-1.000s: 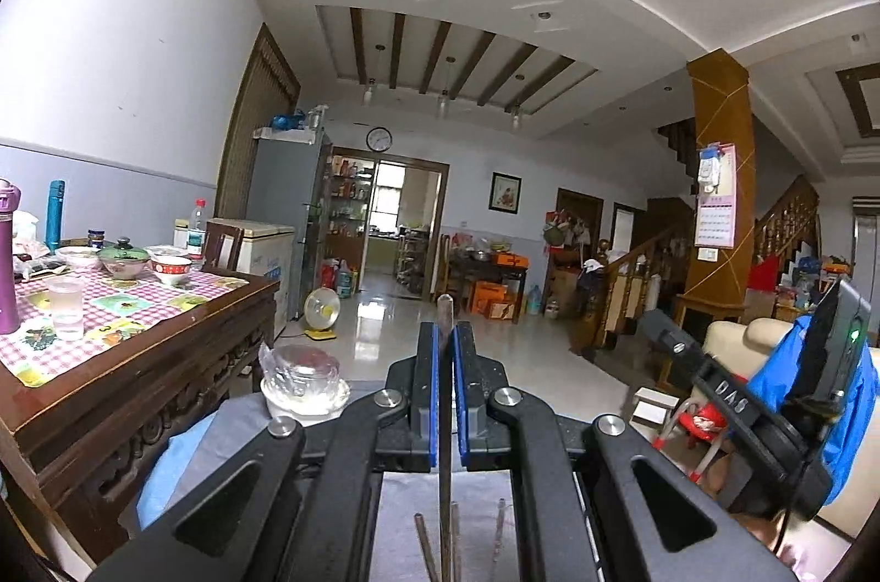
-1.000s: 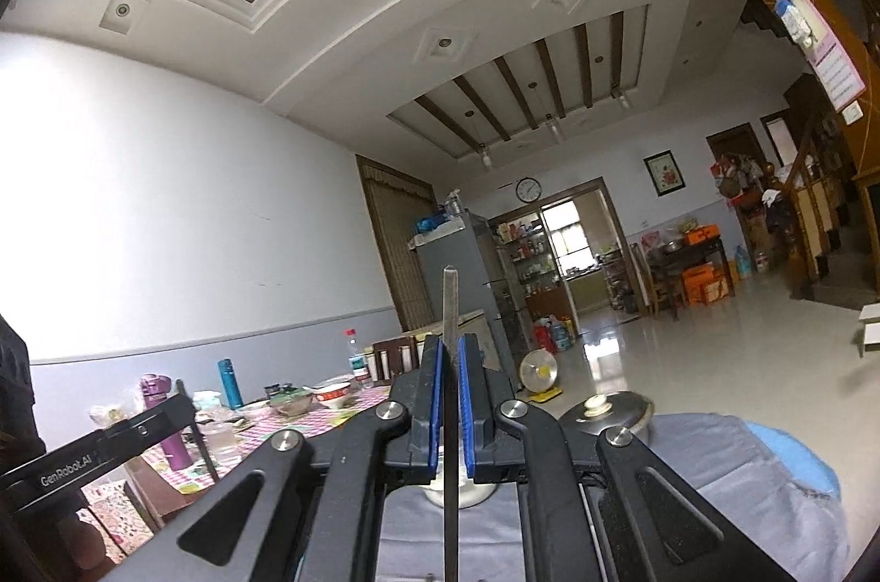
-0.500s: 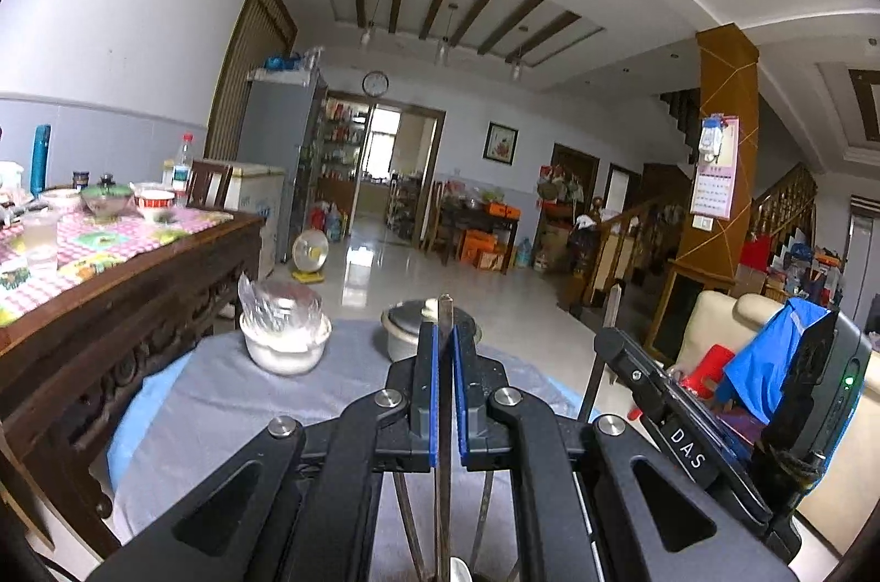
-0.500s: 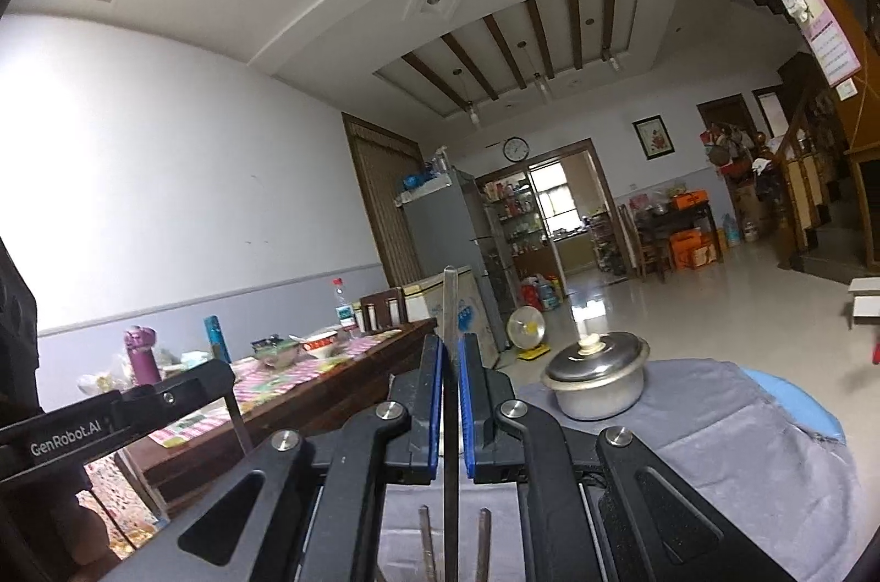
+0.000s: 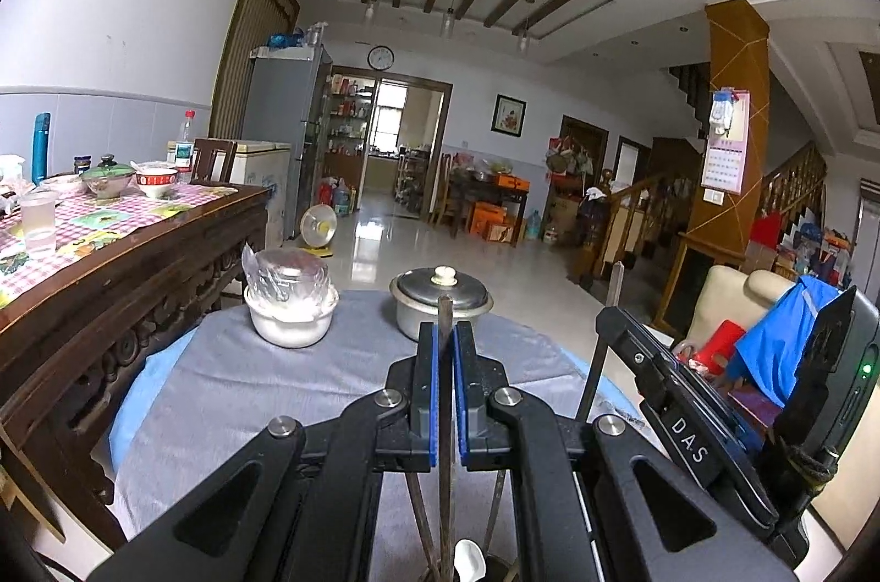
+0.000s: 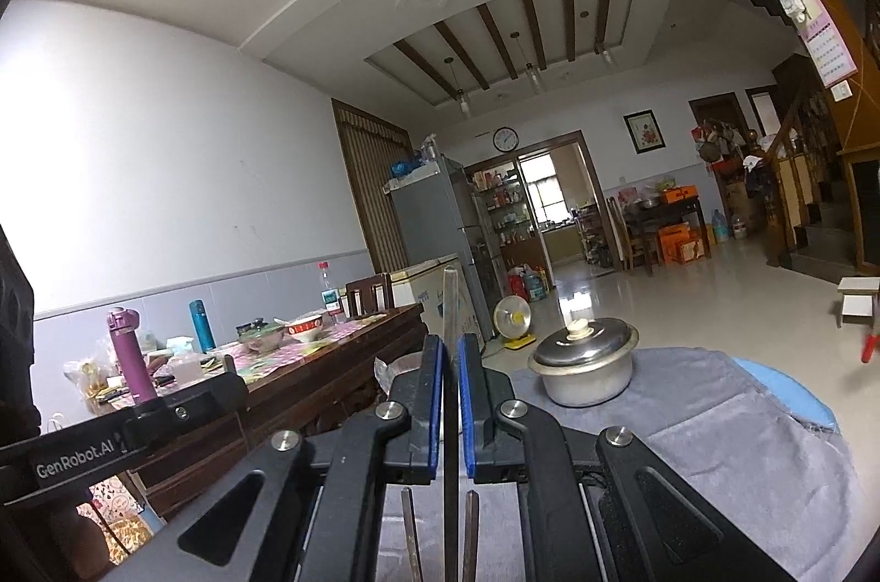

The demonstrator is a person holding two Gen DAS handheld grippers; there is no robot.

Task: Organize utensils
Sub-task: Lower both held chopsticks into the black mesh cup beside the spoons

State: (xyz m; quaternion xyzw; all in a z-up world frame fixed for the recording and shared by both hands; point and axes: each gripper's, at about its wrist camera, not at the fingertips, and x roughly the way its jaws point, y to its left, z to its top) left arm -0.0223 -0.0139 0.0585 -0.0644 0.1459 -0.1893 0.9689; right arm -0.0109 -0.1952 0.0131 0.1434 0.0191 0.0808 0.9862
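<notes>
My left gripper [image 5: 444,334] is shut on a thin metal utensil handle [image 5: 444,309] that stands upright between the blue pads. Under it rise other metal handles [image 5: 421,516] and a white spoon [image 5: 467,554]; what holds them is hidden. The right gripper [image 6: 451,345] is likewise shut on a flat metal handle [image 6: 451,301], upright, with two more handles [image 6: 408,527] below it. In the left wrist view the right gripper [image 5: 613,315] sits just to the right, its utensil sticking up. Both hover low over the near edge of a round table with a grey cloth [image 5: 247,389].
A lidded metal pot [image 5: 440,301] [image 6: 583,362] and a plastic-covered white bowl [image 5: 291,307] stand at the round table's far side. A dark wooden dining table [image 5: 137,263] with bowls, cups and bottles runs along the left. A cream chair with blue cloth [image 5: 781,334] is at right.
Both grippers have sunk and tipped down, each still clamped on its handle. The grey cloth, bowl and pot have come into fuller view, and the utensils below now show more.
</notes>
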